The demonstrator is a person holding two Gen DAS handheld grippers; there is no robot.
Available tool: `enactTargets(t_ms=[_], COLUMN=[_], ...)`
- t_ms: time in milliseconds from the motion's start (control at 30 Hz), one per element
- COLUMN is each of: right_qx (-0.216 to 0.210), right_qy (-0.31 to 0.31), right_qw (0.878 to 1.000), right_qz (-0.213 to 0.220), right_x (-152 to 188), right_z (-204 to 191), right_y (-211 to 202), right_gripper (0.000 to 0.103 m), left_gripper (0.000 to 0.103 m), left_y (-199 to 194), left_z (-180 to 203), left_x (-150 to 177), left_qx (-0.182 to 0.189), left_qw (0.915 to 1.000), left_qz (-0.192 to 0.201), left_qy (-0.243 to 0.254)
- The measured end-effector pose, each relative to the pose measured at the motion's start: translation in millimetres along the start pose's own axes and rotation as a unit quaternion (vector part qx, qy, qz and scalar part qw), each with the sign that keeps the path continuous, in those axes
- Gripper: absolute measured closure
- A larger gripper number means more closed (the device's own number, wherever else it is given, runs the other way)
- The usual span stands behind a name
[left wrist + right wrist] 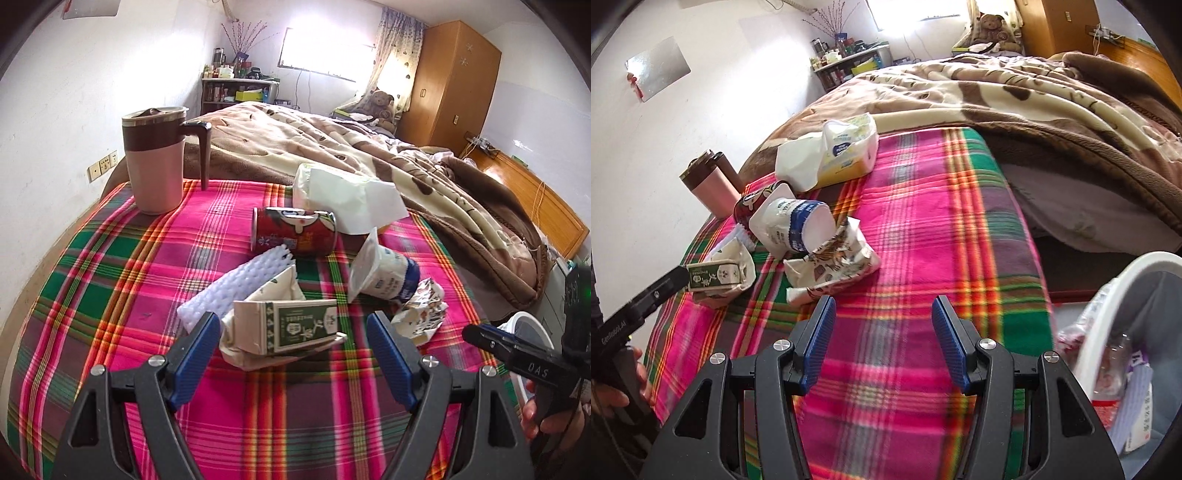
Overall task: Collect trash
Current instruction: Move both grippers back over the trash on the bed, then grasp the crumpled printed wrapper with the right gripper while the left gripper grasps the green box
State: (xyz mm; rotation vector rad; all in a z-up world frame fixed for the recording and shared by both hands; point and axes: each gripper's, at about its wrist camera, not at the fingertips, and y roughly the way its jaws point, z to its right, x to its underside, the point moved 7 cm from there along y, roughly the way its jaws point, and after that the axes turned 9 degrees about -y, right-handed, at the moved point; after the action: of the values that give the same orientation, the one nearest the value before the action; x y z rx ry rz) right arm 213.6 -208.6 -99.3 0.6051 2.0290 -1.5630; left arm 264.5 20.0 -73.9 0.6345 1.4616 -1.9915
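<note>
Between the spread blue ribbed pads of the left gripper (291,325) lies a flattened green-and-cream cardboard carton (301,326), its printed face up and its torn paper flaps crumpled beneath; the jaws stand wide on either side of it, and whether the pads touch it cannot be told. Just behind the carton, a white dimpled foam sheet (236,286) slants across the plaid cloth (110,295), a woven cover of pink, green and orange stripes. Beyond the foam a red cylindrical can (293,230) lies on its side, and to its right a white plastic yogurt cup (384,275) with a blue band is tipped over, its peeled lid sticking up. A crumpled printed wrapper (421,310) sits beside the cup. Farther back rest a soft tissue pack (332,192) with a loose white sheet and an upright pink mug (157,162) with a brown lid and handle.

The right gripper (882,317) hangs over bare cloth with its jaws apart and nothing between them, the wrapper near its left pad. A round white plastic bin (1137,273) at the right already holds clear bottles and packets.
</note>
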Motion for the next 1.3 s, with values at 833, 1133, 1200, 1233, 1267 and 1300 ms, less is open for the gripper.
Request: enactTargets(t_ms=[833, 1133, 1200, 1233, 1267, 1300], right_qx=[0.007, 0.012, 0.015, 0.015, 0.014, 0.013], right_qy=[-0.006, -0.024, -0.024, -0.023, -0.022, -0.021], right_qw=[1.0, 0.999, 0.999, 0.999, 1.0, 1.0], right_qz=[-0.029, -0.021, -0.018, -0.017, -0.016, -0.015], right_x=[-27.7, -24.7, -23.5, -23.3, -22.7, -22.0], right_z=[-21.4, -18.4, -15.9, -15.0, -14.0, -12.6], right_y=[53.6, 44.8, 40.9, 39.5, 37.9, 35.8], right_gripper=[0.062, 0.063, 0.063, 0.063, 0.063, 0.063], left_gripper=[0.035, 0.036, 0.036, 0.036, 0.036, 0.036], left_y=[4.2, -5.2, -5.3, -5.7, -7.0, -9.1], left_z=[19.1, 51.0, 54.2, 54.0, 53.5, 52.3], left_x=[16.9, 48.9, 53.4, 53.1, 51.4, 48.3], left_qx=[0.039, 0.079, 0.082, 0.082, 0.082, 0.08], left_qw=[0.9985, 0.9929, 0.9919, 0.992, 0.9923, 0.9929], left_qz=[-0.018, -0.045, -0.05, -0.048, -0.045, -0.037], left_qy=[0.032, 0.077, 0.083, 0.083, 0.082, 0.08])
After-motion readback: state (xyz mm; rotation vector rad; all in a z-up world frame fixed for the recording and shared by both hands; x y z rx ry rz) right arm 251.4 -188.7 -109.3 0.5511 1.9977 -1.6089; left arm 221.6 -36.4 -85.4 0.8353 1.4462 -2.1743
